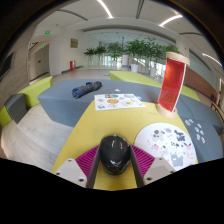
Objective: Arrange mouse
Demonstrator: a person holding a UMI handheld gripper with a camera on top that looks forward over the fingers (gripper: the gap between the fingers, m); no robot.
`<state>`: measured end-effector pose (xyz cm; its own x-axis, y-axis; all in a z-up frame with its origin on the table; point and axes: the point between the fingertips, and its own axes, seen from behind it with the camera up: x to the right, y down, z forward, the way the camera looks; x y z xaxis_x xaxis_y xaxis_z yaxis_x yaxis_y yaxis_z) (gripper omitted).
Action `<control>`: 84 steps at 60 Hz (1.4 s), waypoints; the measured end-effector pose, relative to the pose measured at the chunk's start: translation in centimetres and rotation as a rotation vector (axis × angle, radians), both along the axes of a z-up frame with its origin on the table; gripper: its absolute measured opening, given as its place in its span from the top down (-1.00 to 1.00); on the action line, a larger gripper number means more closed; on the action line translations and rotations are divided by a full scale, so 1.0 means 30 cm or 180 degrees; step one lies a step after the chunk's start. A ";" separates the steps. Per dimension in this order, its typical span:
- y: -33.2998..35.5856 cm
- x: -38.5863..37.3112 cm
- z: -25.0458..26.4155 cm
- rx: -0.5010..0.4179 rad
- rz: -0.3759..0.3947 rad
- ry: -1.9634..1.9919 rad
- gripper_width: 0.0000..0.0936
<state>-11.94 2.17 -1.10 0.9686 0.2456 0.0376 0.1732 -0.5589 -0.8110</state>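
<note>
A black computer mouse [114, 152] sits between my two fingers, above the near end of a yellow table [95, 128]. My gripper [114, 156] is shut on the mouse. The left finger [94, 168] and the right finger [135, 166] press on its two sides, and the pink pads [86, 160] show outside them. The mouse's underside and whether it touches the table are hidden.
A round white mat with small prints [172, 143] lies just right of the fingers. A printed sheet [118, 101] lies farther along the table. A tall red and white carton [173, 82] stands at the far right. A dark object [87, 89] lies beyond on the left. Potted plants [130, 50] stand at the back.
</note>
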 end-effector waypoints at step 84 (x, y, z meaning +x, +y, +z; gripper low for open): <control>-0.272 0.398 0.395 0.0201 -0.0626 0.0356 -0.80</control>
